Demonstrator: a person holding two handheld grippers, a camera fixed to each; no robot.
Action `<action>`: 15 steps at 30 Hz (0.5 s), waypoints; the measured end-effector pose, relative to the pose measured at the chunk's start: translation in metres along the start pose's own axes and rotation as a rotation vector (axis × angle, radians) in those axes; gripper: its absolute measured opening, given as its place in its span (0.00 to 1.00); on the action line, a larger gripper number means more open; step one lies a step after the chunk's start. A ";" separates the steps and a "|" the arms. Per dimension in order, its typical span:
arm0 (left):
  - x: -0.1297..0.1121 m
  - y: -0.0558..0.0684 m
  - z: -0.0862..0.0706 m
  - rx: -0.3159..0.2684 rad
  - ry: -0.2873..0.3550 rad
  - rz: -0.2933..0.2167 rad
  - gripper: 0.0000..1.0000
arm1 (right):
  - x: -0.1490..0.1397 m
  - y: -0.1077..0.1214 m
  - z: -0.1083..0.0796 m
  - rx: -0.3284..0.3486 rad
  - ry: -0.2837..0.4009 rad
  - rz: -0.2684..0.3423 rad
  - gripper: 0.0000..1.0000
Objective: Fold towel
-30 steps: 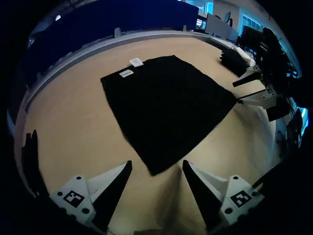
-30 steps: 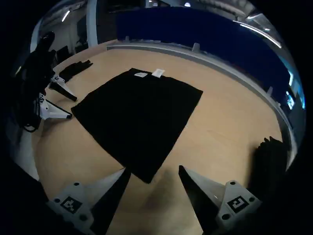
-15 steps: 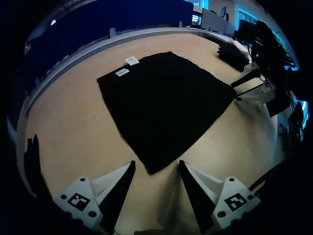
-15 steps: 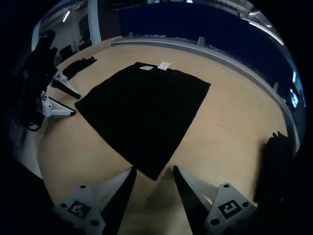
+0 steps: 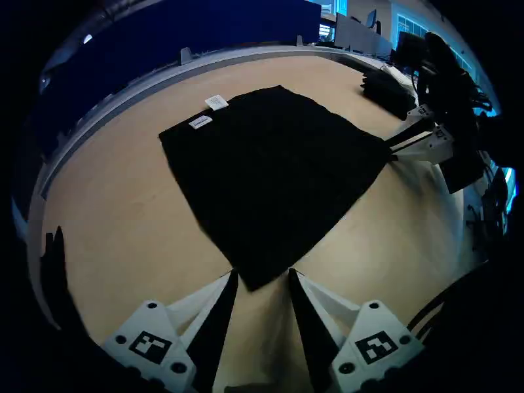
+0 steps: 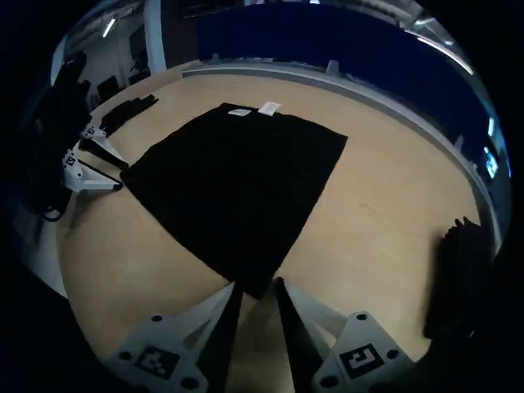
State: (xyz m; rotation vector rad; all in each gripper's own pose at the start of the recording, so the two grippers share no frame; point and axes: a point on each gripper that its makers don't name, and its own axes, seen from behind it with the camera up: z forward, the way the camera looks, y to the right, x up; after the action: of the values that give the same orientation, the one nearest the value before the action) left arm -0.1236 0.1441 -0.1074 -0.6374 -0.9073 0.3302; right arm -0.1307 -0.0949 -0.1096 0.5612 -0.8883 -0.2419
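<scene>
A black towel point(image 5: 275, 164) lies flat on the light wooden table point(image 5: 118, 209), with two white tags point(image 5: 216, 102) at its far corner. My left gripper point(image 5: 262, 278) is open but narrowed, and the towel's near corner lies between its fingertips. In the right gripper view the towel point(image 6: 236, 190) shows again, another of its corners lying between the narrowed fingers of my open right gripper point(image 6: 257, 287). Each gripper also appears farther off in the other's view, at a side corner of the towel: the right gripper point(image 5: 392, 149) and the left gripper point(image 6: 122, 175).
Stacks of dark folded cloths point(image 5: 386, 92) point(image 6: 458, 275) sit at the table's ends. A grey raised edge point(image 5: 131, 82) and a blue partition point(image 5: 196, 26) run along the far side. A person's dark sleeves point(image 5: 458, 111) hold the far gripper.
Both grippers' fingers have narrowed steadily around the towel corners and moved slightly forward onto them. The towel has stayed flat.
</scene>
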 end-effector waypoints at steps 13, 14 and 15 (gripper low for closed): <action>0.001 0.000 0.002 -0.001 -0.004 0.006 0.37 | -0.001 -0.003 -0.001 0.006 -0.004 0.006 0.22; 0.001 0.000 0.002 -0.002 -0.003 0.007 0.36 | -0.001 -0.003 -0.001 0.006 -0.004 0.006 0.21; 0.001 0.000 0.002 -0.001 -0.004 0.007 0.34 | -0.002 -0.003 -0.001 0.008 -0.004 0.007 0.20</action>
State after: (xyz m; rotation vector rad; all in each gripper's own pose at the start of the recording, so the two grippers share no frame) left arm -0.1245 0.1449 -0.1060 -0.6407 -0.9091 0.3371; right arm -0.1312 -0.0968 -0.1128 0.5652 -0.8953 -0.2337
